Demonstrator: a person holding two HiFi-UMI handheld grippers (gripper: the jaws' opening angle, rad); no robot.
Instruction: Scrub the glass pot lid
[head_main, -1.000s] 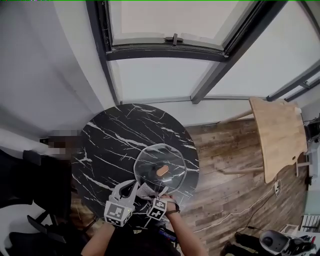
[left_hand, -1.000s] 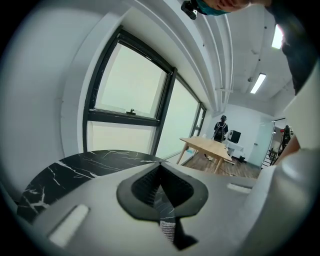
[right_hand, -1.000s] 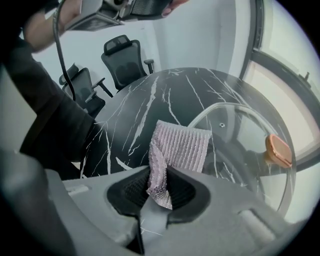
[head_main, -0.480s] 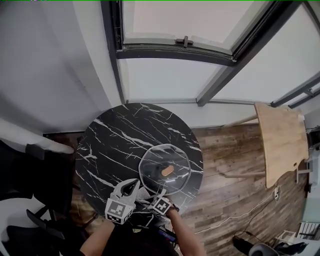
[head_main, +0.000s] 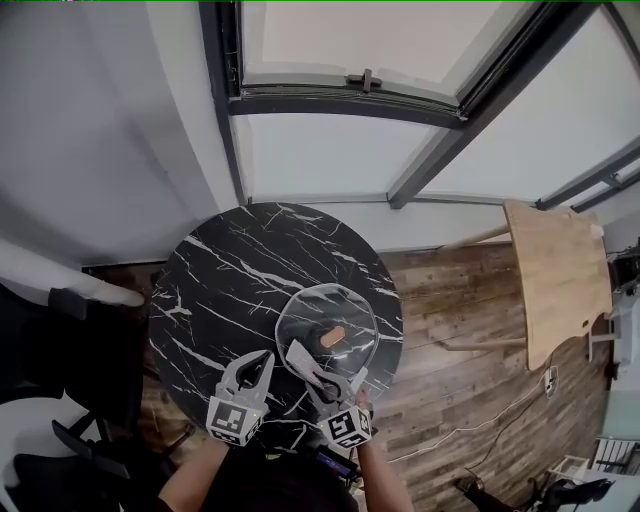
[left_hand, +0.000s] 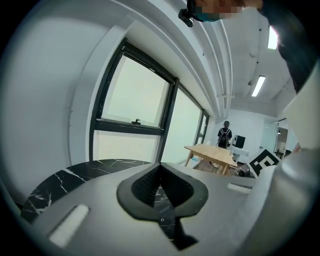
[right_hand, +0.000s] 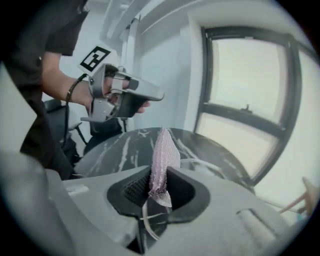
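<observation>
The glass pot lid with a brown knob lies on the round black marble table, towards its near right side. My right gripper is shut on a pale mesh scrub cloth, which reaches up to the lid's near edge. In the right gripper view the cloth stands up between the closed jaws of that gripper, and the lid's rim shows faintly beyond. My left gripper hovers left of the lid. Its jaws are shut with nothing in them.
A light wooden table stands on the plank floor to the right. Large windows run behind the marble table, and a dark chair stands at its left. A person stands far off in the room.
My right gripper has risen and swung right, carrying the cloth from beside the left gripper to the lid's near edge. The left gripper has barely shifted.
</observation>
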